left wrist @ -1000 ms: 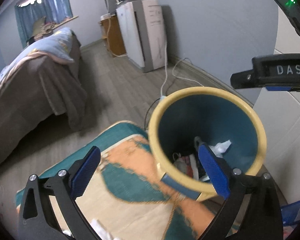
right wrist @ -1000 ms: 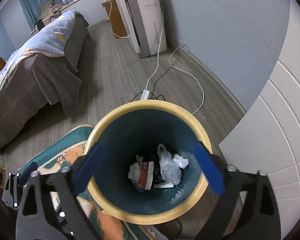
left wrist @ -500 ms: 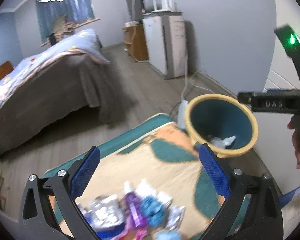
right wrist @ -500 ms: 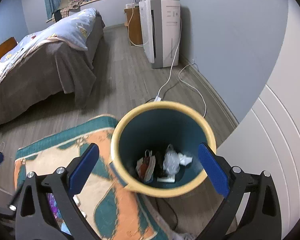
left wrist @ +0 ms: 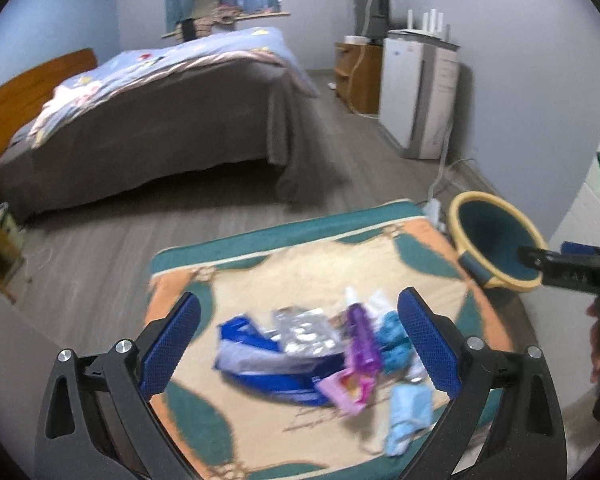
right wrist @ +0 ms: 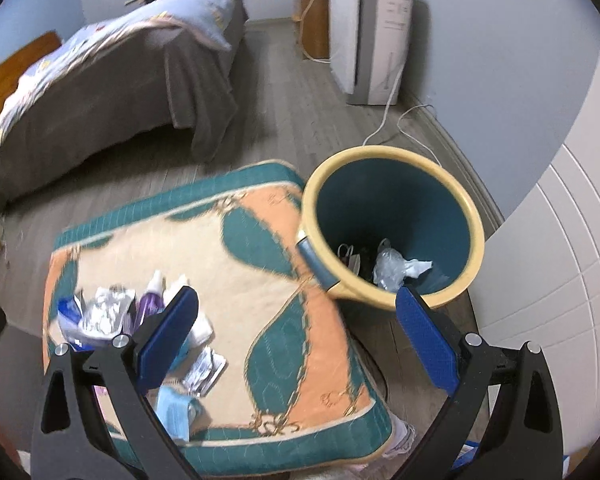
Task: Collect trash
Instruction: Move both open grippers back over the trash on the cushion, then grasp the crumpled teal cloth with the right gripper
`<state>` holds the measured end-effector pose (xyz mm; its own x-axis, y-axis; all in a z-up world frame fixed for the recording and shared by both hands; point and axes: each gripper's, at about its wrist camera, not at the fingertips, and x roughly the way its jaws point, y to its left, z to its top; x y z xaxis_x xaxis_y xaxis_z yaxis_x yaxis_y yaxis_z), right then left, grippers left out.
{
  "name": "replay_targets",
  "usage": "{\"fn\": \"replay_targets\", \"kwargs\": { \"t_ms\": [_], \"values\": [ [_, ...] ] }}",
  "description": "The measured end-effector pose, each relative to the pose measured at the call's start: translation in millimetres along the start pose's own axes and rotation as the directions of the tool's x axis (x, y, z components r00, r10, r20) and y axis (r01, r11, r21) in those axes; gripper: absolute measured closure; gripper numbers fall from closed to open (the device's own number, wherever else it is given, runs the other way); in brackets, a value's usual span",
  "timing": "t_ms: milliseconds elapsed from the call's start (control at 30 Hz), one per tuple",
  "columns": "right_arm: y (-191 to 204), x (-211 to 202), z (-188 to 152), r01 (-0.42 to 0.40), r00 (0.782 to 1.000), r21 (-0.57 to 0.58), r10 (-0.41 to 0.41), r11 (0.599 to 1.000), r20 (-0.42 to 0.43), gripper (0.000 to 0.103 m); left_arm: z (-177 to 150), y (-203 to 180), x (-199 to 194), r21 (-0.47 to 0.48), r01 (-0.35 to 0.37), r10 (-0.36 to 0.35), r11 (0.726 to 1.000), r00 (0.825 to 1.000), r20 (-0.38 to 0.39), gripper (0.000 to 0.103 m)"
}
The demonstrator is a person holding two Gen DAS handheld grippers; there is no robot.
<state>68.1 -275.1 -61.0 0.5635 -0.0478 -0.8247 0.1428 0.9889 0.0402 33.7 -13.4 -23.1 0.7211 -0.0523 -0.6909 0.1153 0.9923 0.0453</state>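
A yellow-rimmed teal bin stands at the rug's right corner, with bagged and crumpled trash at its bottom. The bin also shows at the right in the left wrist view. A blurred heap of litter lies on the patterned rug: a purple bottle, a silver wrapper, blue packaging, a pale blue mask. My left gripper hangs open above that heap, holding nothing. My right gripper is open and empty, near the bin, with the litter at its left.
A bed with grey cover fills the back left. A white appliance and a wooden cabinet stand at the far wall, with a white cable trailing over the floor to the bin. A white panelled surface is at the right.
Both grippers have pulled back and swung left from over the bin. The litter heap on the rug has come into view under the left gripper. Both stay open and empty.
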Motion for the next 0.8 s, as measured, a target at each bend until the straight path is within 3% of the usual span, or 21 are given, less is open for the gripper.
{"fn": "replay_targets", "kwargs": {
  "t_ms": [300,467,800],
  "values": [
    [41.3,17.4,-21.8,-0.055,0.996,-0.08,0.049,0.995,-0.068,0.006,-18.0,25.4,10.4,-0.021,-0.053,0.051,0.998,0.997,-0.065,0.005],
    [48.3,36.4,-31.4,-0.047,0.99,-0.066,0.038,0.997,-0.134,0.006,-18.6,26.4,13.7,0.023,-0.075,0.076,0.997,0.995,-0.063,0.005],
    [72.9,64.3,-30.1,-0.074,0.981,-0.057,0.063,0.996,-0.186,0.006,-19.6,46.4,37.2,0.018,-0.105,0.107,0.994,0.986,-0.126,0.005]
  ]
}}
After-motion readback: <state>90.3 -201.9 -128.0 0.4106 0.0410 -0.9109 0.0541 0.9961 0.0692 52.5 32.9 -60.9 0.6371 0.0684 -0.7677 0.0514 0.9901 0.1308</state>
